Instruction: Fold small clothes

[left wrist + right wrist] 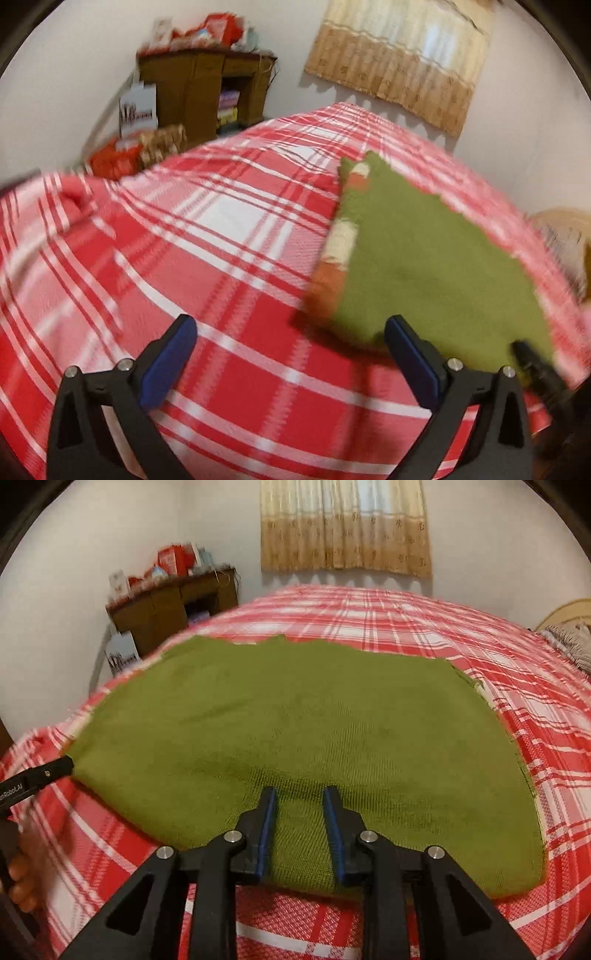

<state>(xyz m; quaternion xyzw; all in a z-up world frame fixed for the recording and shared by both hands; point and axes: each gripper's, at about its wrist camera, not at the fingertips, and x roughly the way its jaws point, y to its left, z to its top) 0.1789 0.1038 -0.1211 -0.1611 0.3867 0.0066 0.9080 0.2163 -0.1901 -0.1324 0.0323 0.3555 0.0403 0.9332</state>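
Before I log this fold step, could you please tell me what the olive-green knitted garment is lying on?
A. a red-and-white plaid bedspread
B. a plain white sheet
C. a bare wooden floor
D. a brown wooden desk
A: the olive-green knitted garment lies spread flat on the red-and-white plaid bedspread, whose checks show on all sides of it, while the brown wooden desk stands apart by the far wall.
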